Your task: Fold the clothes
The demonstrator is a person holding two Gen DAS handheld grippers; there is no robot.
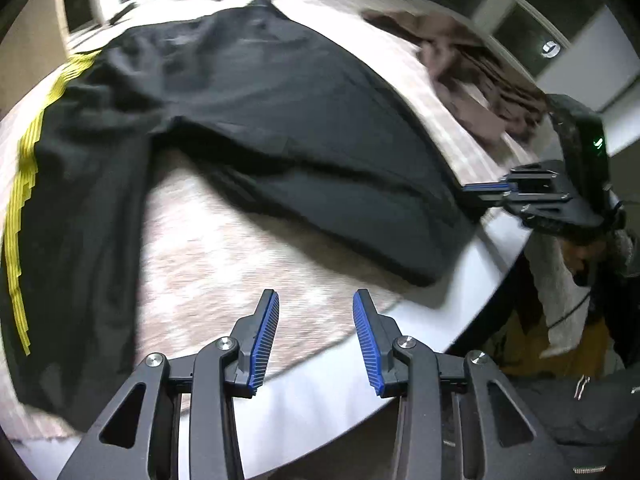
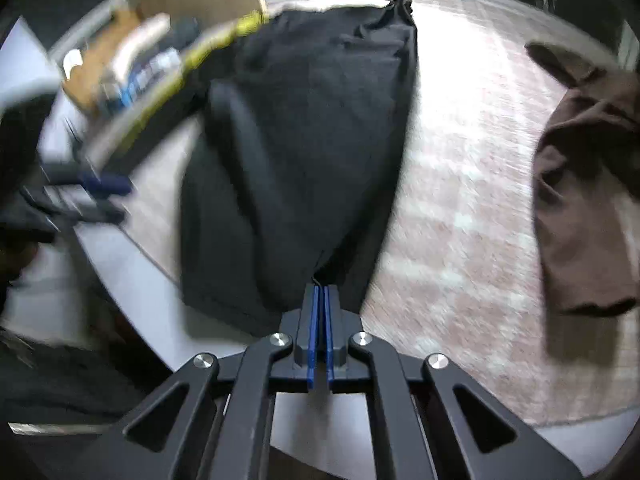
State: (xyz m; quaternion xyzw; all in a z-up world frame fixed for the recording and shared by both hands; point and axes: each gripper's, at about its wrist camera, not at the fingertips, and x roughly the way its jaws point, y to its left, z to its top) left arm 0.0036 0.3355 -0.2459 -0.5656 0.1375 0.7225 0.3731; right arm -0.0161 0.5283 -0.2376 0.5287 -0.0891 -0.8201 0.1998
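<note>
Pinkish cloth covers the surface, and on it black track pants with yellow stripes lie spread. Right gripper jaws are clamped on their near edge; left gripper jaws gape, empty, just short of the pants. Brown garment lies apart.

both wrist views low, close, sharing black garment

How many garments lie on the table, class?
2. The black garment with yellow stripes is spread across the middle, its edge pinched by the right gripper. The brown garment lies crumpled to its right. Others may be out of view.
</note>
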